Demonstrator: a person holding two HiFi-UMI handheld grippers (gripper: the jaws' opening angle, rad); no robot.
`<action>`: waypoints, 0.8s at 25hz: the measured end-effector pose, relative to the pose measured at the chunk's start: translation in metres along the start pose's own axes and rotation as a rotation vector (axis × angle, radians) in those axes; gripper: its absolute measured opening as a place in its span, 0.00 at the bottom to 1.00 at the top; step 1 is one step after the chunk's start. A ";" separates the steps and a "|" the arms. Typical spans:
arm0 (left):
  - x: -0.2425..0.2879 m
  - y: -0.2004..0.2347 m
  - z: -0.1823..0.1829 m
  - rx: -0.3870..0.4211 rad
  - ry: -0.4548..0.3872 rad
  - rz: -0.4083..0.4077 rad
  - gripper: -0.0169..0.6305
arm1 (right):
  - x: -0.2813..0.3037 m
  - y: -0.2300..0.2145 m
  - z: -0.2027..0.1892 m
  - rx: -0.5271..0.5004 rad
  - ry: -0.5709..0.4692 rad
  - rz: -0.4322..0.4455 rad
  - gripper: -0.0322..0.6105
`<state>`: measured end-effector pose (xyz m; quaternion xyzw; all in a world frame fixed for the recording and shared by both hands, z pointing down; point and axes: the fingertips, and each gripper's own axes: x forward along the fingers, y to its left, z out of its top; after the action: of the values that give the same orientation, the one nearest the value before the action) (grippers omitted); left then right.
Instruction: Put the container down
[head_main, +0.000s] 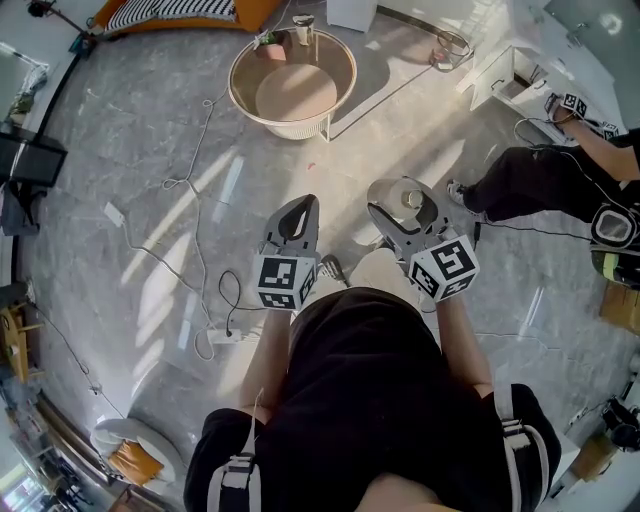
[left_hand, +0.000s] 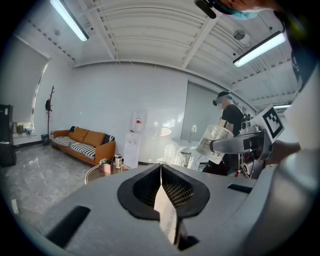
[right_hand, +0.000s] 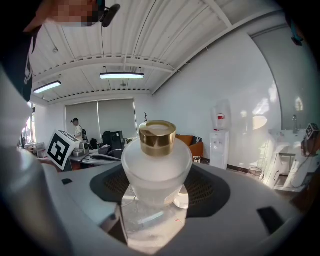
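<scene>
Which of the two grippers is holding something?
The right gripper, clamped on the frosted gold-capped container; the left gripper is shut on nothing.

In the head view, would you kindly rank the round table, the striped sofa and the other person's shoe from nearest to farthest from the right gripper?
1. Other person's shoe, just right of the right gripper.
2. Round table, ahead to its left.
3. Striped sofa, farthest, top left.
</scene>
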<state>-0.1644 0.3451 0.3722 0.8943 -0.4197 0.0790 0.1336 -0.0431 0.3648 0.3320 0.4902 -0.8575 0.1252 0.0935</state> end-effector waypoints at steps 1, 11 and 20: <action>0.001 0.001 -0.001 -0.002 0.002 0.002 0.06 | 0.001 -0.001 0.000 0.001 0.001 -0.001 0.56; 0.027 0.018 -0.004 -0.029 0.028 0.050 0.06 | 0.026 -0.027 0.002 0.000 0.020 0.037 0.56; 0.081 0.054 0.026 -0.030 0.038 0.132 0.06 | 0.090 -0.076 0.038 -0.017 -0.003 0.124 0.56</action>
<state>-0.1536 0.2451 0.3776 0.8609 -0.4762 0.0982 0.1495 -0.0238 0.2427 0.3305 0.4355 -0.8874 0.1228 0.0885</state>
